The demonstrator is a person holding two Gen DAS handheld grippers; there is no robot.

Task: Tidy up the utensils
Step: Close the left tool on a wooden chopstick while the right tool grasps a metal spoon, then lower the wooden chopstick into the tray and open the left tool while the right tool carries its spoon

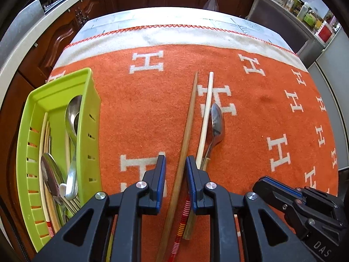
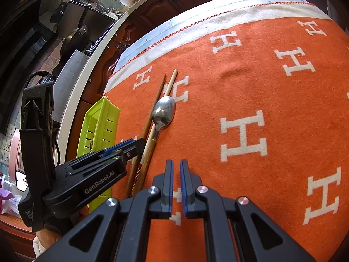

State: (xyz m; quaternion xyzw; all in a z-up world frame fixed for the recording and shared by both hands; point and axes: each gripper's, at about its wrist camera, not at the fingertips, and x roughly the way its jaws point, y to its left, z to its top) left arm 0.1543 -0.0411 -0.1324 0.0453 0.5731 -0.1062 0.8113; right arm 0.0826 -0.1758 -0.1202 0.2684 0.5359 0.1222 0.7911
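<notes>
- As I look down the left gripper (image 1: 175, 158), its jaws stand narrowly apart with the brown chopstick (image 1: 189, 118) running between them. The stick lies against the right-hand pad, and a strip of orange shows between it and the other pad, so I read this as released, not yet clamped.
- That brown chopstick lies on the orange blanket (image 1: 250, 109) near the middle of the table. Its thin tip points toward the far edge, where the blanket's white border and red stitching run.
- Just beside it on the right lies a pale chopstick (image 1: 206, 113). The two are close together at the near end and spread apart toward the far edge. The pale one's near end, banded in red, passes under my left gripper's right finger.
- A metal spoon (image 1: 217, 122) lies against the pale chopstick's right side, bowl toward the far edge and handle running back under the same finger.
- A green tray (image 1: 93, 118) sits at the table's left edge. It holds several spoons (image 1: 73, 113) and chopsticks lying lengthwise.
- The right gripper (image 2: 176, 162) hovers over bare blanket to the right of the loose utensils. Its jaws are clenched to a thin slit, with nothing between the pads.
- Dark wooden kitchen cabinets stand beyond the far edge.
</notes>
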